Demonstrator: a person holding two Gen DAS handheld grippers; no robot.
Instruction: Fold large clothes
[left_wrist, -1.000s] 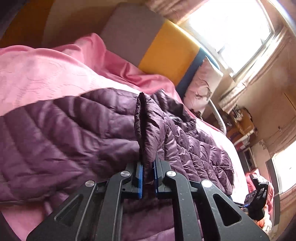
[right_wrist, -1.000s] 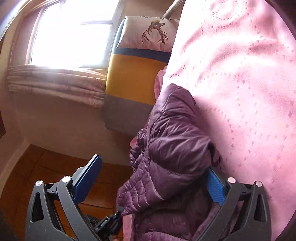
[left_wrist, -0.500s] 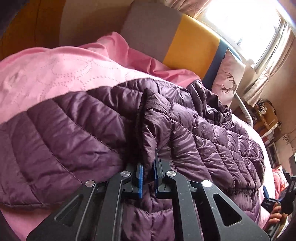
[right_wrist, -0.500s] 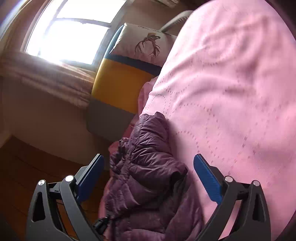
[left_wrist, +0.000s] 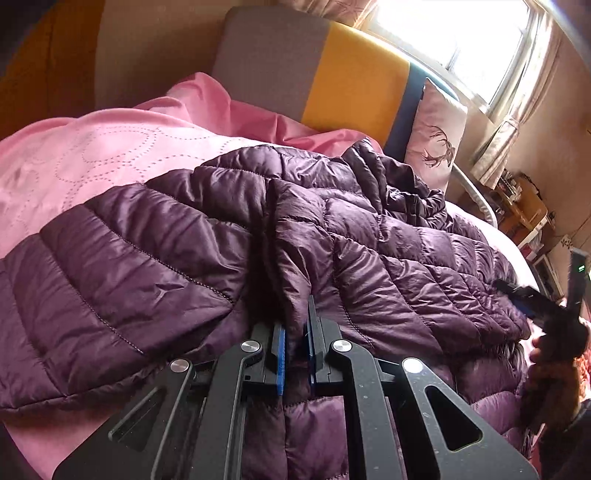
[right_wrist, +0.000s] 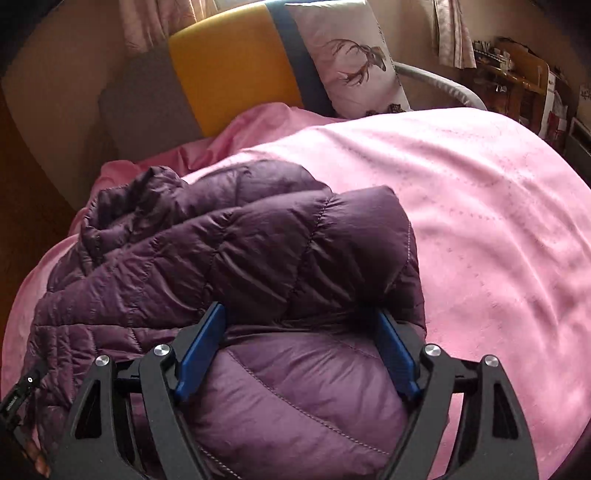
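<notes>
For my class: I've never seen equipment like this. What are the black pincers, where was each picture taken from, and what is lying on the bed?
There is no robot here. A person holds a black two-finger tool in each hand, and each tool carries a camera looking along its jaws, so each picture is one tool's own view. A purple quilted jacket lies on a pink bedspread, with a deer-print pillow behind it. The left gripper is pinched shut on a raised fold of the jacket. The right gripper has been closing its jaws around a puffy folded part, though I cannot tell whether the pads press it yet.

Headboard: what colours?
Headboard: grey, mustard yellow and navy vertical bands; clearest in right wrist view.
</notes>
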